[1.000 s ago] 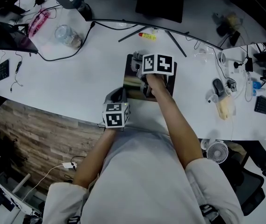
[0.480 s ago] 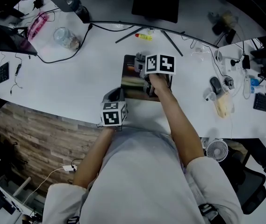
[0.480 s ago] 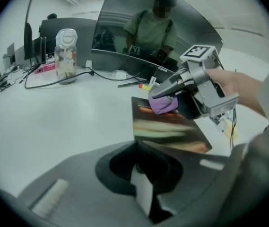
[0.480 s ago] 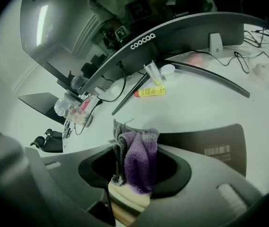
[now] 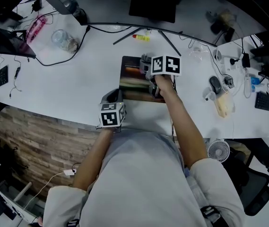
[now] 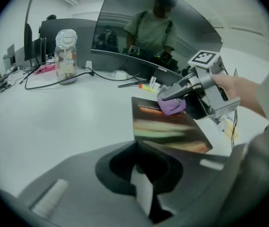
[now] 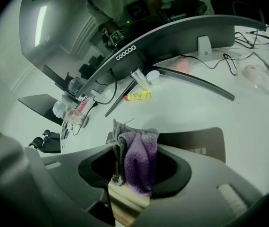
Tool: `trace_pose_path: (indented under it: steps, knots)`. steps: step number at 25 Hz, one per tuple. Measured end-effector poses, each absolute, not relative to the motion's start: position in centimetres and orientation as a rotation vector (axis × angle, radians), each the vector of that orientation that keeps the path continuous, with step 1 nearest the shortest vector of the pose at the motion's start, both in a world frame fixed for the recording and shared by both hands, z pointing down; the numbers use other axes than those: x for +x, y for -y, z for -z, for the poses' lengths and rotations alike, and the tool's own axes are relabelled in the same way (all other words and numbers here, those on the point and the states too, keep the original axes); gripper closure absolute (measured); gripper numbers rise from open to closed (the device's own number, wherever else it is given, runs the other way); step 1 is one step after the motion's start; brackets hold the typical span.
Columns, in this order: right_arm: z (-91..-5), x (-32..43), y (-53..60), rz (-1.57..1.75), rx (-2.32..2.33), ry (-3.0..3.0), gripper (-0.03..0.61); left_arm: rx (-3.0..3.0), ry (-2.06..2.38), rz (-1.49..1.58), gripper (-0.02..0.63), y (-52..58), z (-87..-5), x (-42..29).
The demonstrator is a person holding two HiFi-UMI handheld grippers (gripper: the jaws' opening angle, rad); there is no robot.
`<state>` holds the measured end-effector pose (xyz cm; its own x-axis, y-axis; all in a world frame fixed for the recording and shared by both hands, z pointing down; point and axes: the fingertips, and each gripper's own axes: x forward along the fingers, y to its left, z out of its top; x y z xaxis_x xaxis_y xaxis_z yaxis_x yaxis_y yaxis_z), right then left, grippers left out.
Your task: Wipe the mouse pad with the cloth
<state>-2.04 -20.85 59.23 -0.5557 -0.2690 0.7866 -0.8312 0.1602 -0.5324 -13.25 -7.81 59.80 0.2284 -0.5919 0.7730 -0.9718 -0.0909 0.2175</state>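
The dark mouse pad [image 5: 133,84] with coloured streaks lies on the white desk in front of the monitor. My right gripper [image 5: 149,74] is over the pad's far right part and is shut on a purple and grey cloth [image 7: 139,162], which bulges out between its jaws. From the left gripper view the cloth [image 6: 172,106] rests on the pad [image 6: 169,126] under the right gripper [image 6: 184,90]. My left gripper [image 6: 141,174] sits at the pad's near left corner, its jaws closed with the corner running into their seam.
A curved monitor [image 5: 125,25] spans the desk behind the pad, its stand legs [image 5: 172,44] splayed towards it. A yellow tube [image 5: 141,37] lies near the stand. A glass jar [image 5: 63,39] stands at the far left, a mouse [image 5: 214,85] and cables to the right.
My right gripper has slid the cloth a little to the right across the pad. The left gripper has stayed at the pad's corner.
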Motion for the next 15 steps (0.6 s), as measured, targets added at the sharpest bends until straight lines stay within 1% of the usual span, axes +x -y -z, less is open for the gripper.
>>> trace_pose_path:
  steps: [15]
  knots:
    - [-59.3,2.7,20.8,-1.397,1.107,1.879,0.387,1.78,1.462,-0.671,0.614,7.8,-59.7,-13.2]
